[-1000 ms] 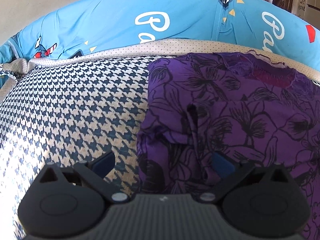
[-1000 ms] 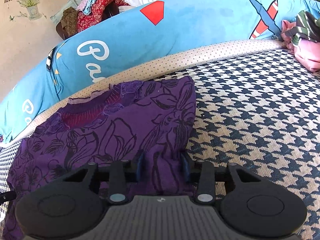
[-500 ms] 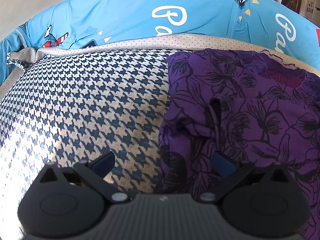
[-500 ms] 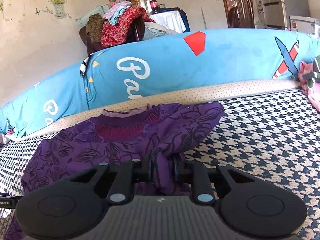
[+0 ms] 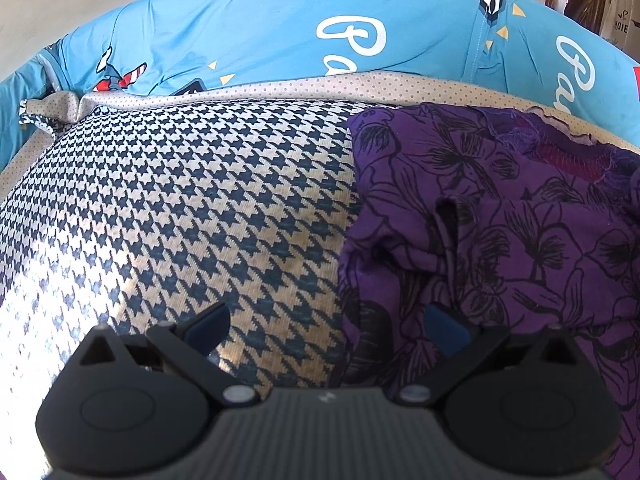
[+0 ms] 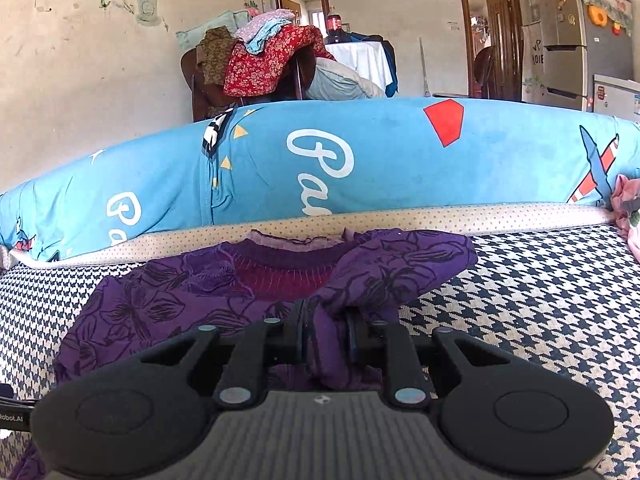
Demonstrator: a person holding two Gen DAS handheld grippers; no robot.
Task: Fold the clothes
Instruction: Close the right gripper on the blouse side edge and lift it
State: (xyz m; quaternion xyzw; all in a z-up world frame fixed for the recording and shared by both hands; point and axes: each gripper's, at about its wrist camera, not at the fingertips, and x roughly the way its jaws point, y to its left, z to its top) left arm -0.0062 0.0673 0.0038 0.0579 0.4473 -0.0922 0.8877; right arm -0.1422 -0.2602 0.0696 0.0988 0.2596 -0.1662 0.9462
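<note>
- The purple floral garment (image 6: 168, 304) lies on the houndstooth bed cover (image 5: 180, 216), in front of the long blue bolster (image 6: 380, 160).
- The right hand-held gripper (image 6: 326, 332) is clamped on a bunched fold of the garment, its jaws having just closed in.
- The left hand-held gripper (image 5: 326, 326) stands wide apart, straddling the garment's left edge, gripping nothing.

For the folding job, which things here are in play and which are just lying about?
In play: purple floral garment; right gripper, shut on a bunch of it; left gripper, open.

Lying about: blue bolster; clothes pile on chair; pink clothes; fridge.
</note>
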